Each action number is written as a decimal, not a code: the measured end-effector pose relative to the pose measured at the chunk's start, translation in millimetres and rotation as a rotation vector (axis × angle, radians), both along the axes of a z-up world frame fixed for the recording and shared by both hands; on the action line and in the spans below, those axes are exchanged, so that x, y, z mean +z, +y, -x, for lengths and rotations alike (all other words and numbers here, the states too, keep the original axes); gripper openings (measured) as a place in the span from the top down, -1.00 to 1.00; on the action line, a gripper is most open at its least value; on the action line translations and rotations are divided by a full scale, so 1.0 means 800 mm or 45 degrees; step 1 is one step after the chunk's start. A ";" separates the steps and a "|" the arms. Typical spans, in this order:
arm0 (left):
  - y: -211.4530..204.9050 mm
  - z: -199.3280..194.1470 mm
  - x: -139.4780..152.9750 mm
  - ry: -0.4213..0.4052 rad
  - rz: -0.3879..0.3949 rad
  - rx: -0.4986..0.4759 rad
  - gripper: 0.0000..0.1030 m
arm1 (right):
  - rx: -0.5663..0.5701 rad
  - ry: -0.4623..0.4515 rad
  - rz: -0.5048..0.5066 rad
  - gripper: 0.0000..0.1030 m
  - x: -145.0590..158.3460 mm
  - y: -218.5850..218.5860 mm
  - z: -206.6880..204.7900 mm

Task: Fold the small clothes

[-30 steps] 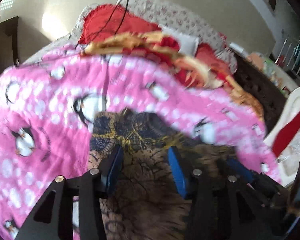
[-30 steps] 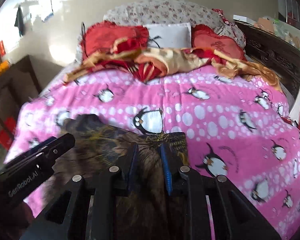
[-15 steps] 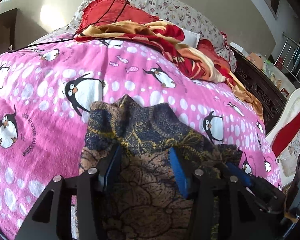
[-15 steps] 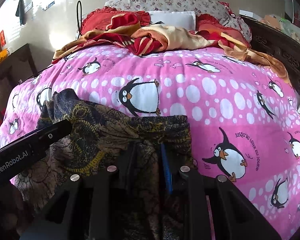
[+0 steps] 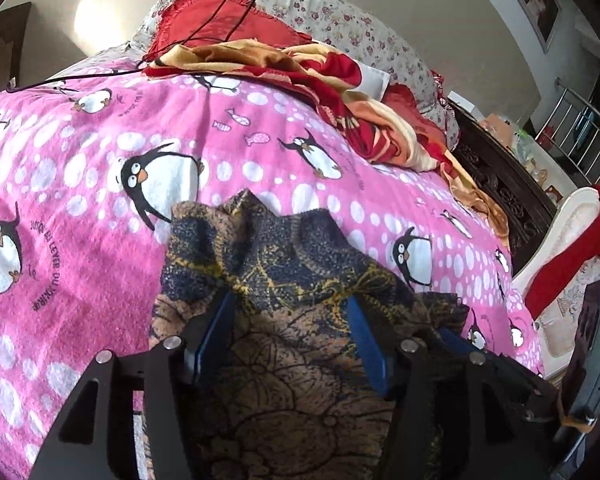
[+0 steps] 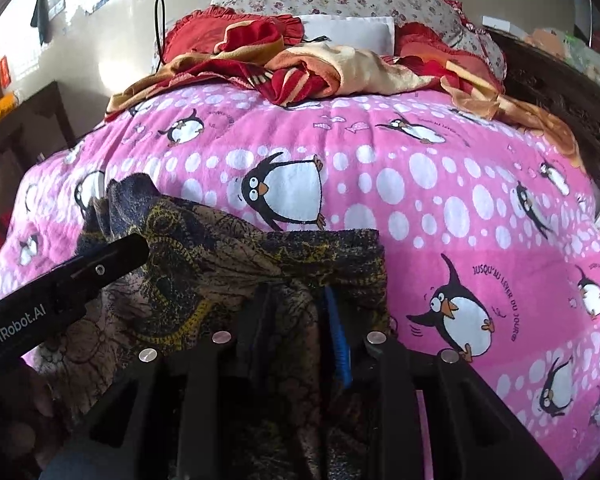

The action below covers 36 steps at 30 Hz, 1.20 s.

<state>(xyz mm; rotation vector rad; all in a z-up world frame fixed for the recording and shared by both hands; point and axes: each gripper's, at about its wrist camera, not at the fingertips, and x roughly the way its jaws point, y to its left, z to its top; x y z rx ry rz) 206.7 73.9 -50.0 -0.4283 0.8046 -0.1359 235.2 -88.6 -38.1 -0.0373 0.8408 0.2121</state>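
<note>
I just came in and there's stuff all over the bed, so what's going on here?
A person is folding a small brown, navy and gold patterned cloth on the pink penguin-print blanket, with a handheld gripper in each hand. The left gripper has fabric bunched between its blue pads, which stand apart. The right gripper is shut on the cloth's far edge. A crumpled red and gold blanket lies by the pillows, untouched.

Patterned garments: one is lying bunched on the blanket, the brown-and-navy cloth (image 5: 284, 280) (image 6: 228, 264).
Grippers: two are showing, the left gripper (image 5: 288, 320) and the right gripper (image 6: 300, 312).
Pink penguin blankets: one is covering the bed (image 5: 80, 184) (image 6: 440, 184).
Red frilled cushions: two are sitting at the headboard (image 6: 236, 28) (image 6: 424, 40).
White pillows: one is showing (image 6: 348, 30).
Black cables: one is looping (image 5: 228, 12).
</note>
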 end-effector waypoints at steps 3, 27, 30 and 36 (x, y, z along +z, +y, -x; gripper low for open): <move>0.000 0.002 0.001 0.000 -0.002 -0.001 -0.21 | -0.003 -0.009 0.021 0.30 0.000 0.003 0.001; -0.018 -0.011 0.001 0.016 -0.087 -0.042 -0.42 | 0.010 -0.013 0.018 0.30 -0.002 0.003 0.002; -0.017 -0.011 0.001 0.016 -0.087 -0.044 -0.42 | 0.009 -0.019 0.043 0.30 -0.001 0.006 0.003; -0.017 -0.013 0.000 0.018 -0.084 -0.044 -0.43 | 0.017 -0.013 0.026 0.29 -0.002 0.007 0.000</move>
